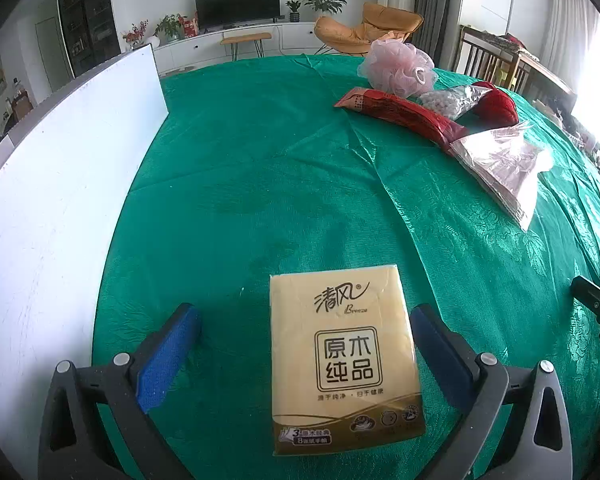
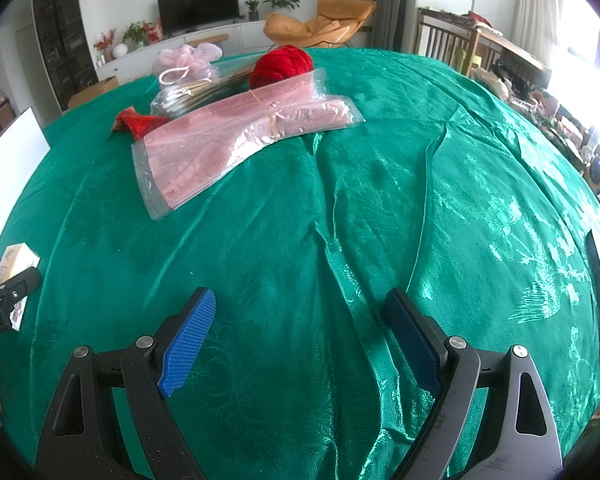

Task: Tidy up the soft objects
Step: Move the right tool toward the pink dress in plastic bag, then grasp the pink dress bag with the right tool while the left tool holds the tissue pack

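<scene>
— Anything readable out there?

— Mostly the yellow tissue pack (image 1: 342,356) lying on the bench. At its top stands the brand "清风" with "Breeze" in small script beneath.

— And the framed square in its middle?

— "原木纯品", in large characters. On the brown band at the bottom there is a "3" and an "8", but the small characters beside them are too blurred to read.

— Anything else?

— The red packet (image 1: 404,114) carries print, too small to make out.
</scene>
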A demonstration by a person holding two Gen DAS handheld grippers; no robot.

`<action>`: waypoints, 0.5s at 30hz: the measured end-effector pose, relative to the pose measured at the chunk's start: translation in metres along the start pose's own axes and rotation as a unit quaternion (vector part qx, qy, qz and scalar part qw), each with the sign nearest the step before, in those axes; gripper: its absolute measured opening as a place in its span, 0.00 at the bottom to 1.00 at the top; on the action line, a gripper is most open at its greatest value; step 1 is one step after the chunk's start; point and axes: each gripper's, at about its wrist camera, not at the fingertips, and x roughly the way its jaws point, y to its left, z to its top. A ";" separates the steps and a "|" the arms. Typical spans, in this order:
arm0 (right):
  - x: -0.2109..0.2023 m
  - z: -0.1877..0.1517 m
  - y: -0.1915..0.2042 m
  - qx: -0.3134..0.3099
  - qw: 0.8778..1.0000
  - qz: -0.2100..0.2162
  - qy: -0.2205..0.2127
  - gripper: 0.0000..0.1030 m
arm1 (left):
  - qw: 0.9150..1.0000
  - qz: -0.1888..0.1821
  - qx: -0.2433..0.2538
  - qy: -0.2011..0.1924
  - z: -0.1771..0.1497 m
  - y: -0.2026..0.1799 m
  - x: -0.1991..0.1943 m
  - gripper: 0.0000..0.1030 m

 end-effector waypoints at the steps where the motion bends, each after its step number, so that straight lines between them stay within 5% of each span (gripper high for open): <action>1: 0.000 0.000 0.000 0.000 1.000 0.002 0.000 0.88 | 1.000 0.000 0.000 0.000 0.000 0.000 0.000 1.00; 6: 0.001 0.006 -0.005 -0.012 0.999 0.029 0.023 0.88 | 1.000 0.000 0.000 0.000 0.000 0.000 0.000 1.00; 10: 0.003 0.033 -0.026 0.118 0.989 0.082 0.024 0.87 | 1.000 0.000 0.000 0.000 0.000 0.000 0.000 1.00; 15: 0.054 0.086 -0.026 0.257 0.956 0.128 0.066 0.88 | 1.000 0.000 0.000 0.000 0.000 0.000 0.000 1.00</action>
